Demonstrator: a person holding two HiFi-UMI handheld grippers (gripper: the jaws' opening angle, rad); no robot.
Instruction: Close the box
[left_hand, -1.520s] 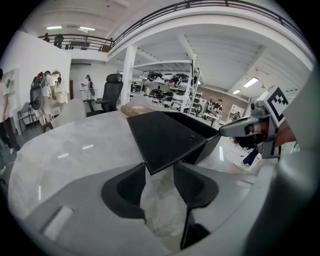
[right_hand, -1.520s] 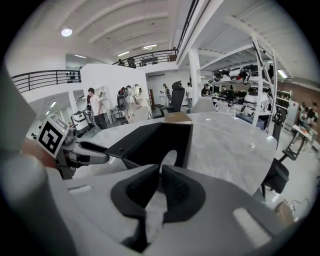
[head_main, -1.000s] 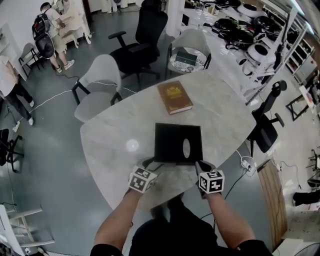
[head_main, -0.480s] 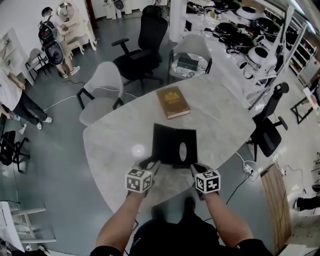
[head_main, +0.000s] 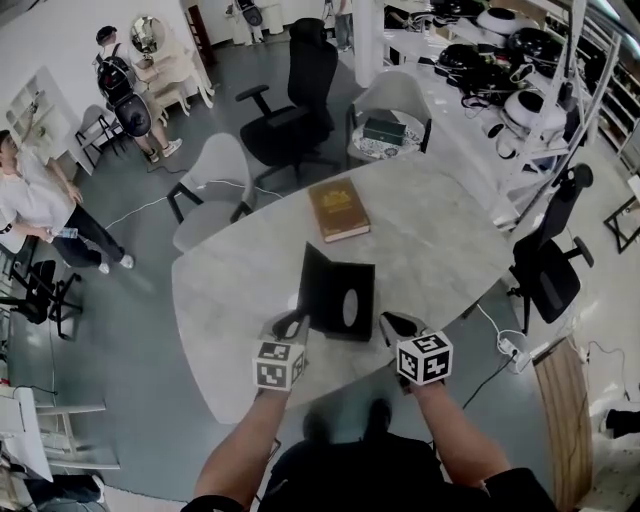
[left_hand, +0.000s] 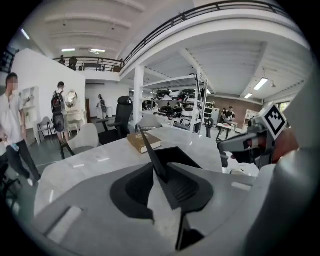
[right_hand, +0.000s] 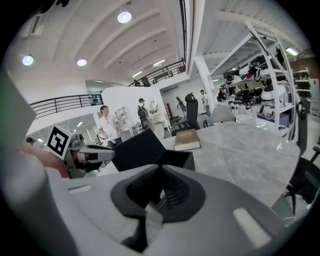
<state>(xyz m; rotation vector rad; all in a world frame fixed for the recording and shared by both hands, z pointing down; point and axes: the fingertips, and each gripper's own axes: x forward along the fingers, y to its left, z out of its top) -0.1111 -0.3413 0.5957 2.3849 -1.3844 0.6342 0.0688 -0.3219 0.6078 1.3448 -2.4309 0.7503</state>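
Brown book (head_main: 338, 210) beyond black box (head_main: 352, 290)

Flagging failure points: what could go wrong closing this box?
The left gripper is closing its jaws on the thin raised lid, not yet pinched; it could slip and drop. The right gripper looks just off the box base, so pushing the lid may slide it toward the book.

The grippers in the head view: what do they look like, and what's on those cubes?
The left gripper and right gripper match. Each has a chunky grey body, black ribbed fingers and a white cube covered in black square markers. No cables show. The person wears short dark sleeves.
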